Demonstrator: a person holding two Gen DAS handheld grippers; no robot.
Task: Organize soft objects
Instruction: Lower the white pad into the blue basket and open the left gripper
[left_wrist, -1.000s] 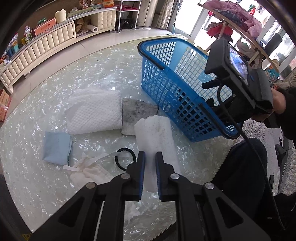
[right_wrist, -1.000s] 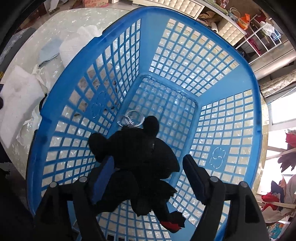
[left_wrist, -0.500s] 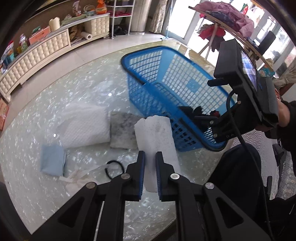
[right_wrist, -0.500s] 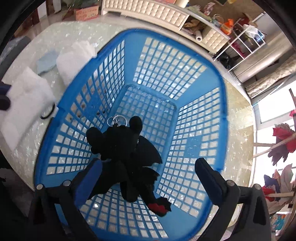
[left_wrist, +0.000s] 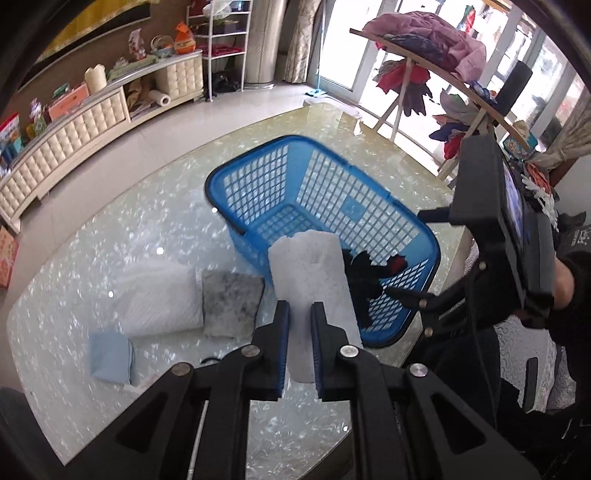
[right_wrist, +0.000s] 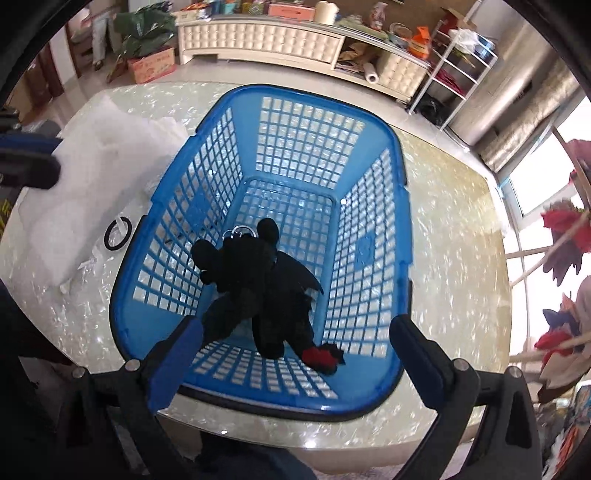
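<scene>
Left tool (left_wrist: 300, 325) clamps white foam sheet (left_wrist: 312, 273), hiding black plush (right_wrist: 258, 291); right tool (right_wrist: 295, 332) gapes over basket (right_wrist: 369, 402)

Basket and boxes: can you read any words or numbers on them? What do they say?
No text here can be read.
Blue basket: a moulded emblem on its side wall, too blurred to read.
Cardboard box on the floor: red print, too small to read.
Packages on the long white cabinet: colourful printing, too small to read.
Black plush toy: no label visible.
</scene>
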